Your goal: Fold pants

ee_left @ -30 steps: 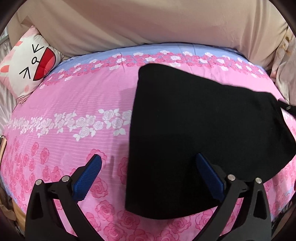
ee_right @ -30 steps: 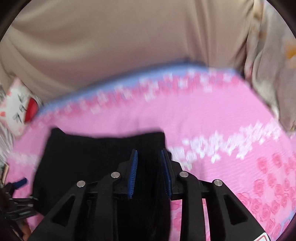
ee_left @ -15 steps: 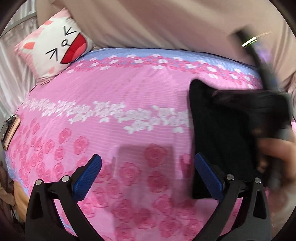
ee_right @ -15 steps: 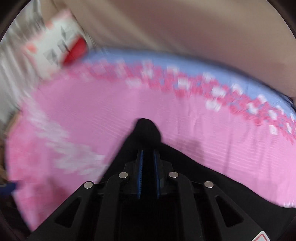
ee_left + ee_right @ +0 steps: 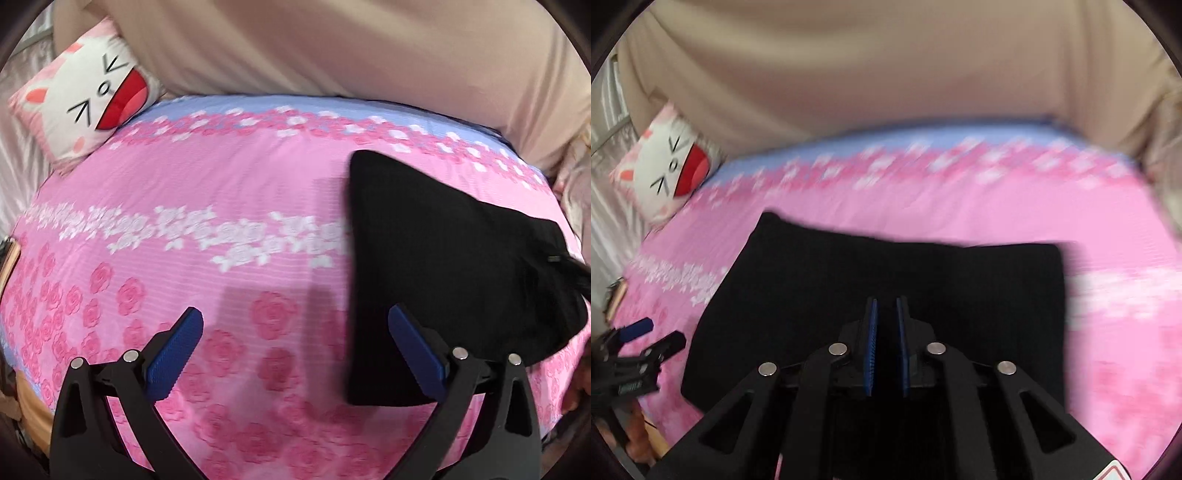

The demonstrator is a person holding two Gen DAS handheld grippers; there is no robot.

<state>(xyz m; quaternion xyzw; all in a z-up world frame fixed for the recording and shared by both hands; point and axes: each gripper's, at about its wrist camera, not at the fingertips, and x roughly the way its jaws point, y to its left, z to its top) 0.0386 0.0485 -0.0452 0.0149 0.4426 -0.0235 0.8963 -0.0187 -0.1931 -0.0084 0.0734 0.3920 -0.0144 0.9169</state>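
Half a second before, our right tool [image 5: 886, 325] had been sweeping a pinched edge of the black pants [image 5: 443, 266] across the pink bed [image 5: 221, 177] in a blur; by this moment the cloth had come down again as a flat, roughly rectangular stack, which we judged to mean another fold had been laid over and the task was close to done. The right tool's jaws stood nearly together with only a thin slit between them, but against the black fabric we could not tell whether they pinched any cloth. The pants lay directly under and ahead of that tool. Our left tool [image 5: 295, 354] hung wide open and empty, mostly over bare sheet, its right finger just over the pants' near left edge. The cat cushion [image 5: 88, 96] sat well apart at the far left corner.
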